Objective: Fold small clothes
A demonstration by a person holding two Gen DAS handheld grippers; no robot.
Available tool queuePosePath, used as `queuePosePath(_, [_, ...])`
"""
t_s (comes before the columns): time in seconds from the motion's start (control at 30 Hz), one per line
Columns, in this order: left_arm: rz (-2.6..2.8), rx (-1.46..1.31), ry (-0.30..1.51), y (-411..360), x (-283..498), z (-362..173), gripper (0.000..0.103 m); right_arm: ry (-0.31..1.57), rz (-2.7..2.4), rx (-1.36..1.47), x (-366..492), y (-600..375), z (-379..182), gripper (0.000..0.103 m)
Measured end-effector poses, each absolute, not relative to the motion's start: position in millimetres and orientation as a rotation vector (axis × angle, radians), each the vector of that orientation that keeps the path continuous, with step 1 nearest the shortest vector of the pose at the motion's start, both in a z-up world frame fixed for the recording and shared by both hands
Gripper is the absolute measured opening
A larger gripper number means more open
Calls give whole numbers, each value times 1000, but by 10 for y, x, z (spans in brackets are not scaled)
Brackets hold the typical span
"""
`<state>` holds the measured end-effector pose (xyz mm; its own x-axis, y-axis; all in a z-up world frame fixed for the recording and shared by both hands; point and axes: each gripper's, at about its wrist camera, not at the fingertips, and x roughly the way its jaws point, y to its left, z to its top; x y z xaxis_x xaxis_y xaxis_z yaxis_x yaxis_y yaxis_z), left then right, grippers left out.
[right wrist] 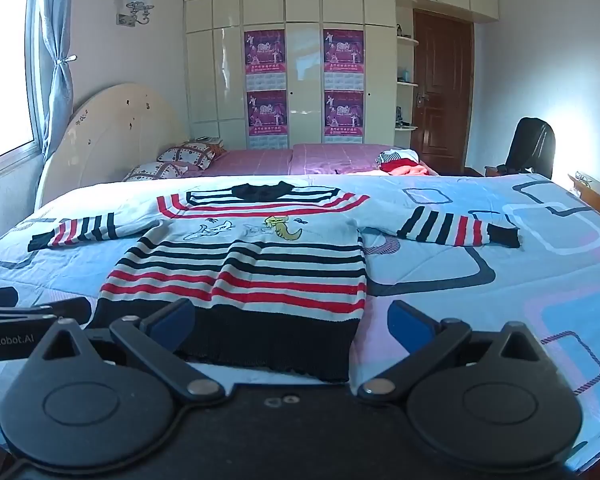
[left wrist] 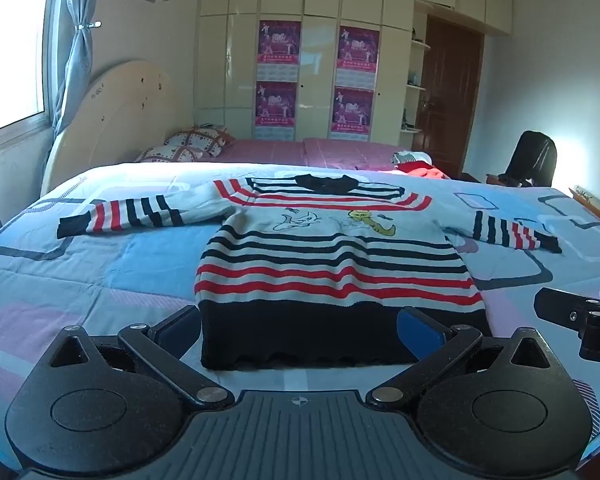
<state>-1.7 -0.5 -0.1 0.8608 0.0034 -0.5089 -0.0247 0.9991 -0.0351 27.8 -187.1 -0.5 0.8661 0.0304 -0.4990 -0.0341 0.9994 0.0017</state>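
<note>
Lying flat on the blue patterned bedspread, front side up, the striped sweater has both sleeves spread out to the sides and its black collar pointing away toward the wardrobe. Red and dark stripes cross the chest and lower body, 2 small cartoon figures sit in the pale band between them, and a wide black hem is the edge nearest the cameras.

The left tongs are released, their blue-padded fingers spread wide on either side of the hem, with the left one just at the hem's left corner; whether the pads touch the fabric cannot be told. The right tongs are likewise released and grasp nothing: 1 finger stands over the black hem, the other over bare bedspread beside the sweater's right edge.

Beyond the bedspread a pink sheet carries 2 checked pillows by the headboard and a small heap of red and white clothes. A dark chair stands at the right.
</note>
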Motion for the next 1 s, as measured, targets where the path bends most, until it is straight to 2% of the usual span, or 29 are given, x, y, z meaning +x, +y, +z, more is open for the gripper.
queuePosePath(1.0, [24,-49,552,14,35,5,103,533,34,-14,314,-1829,-4,102])
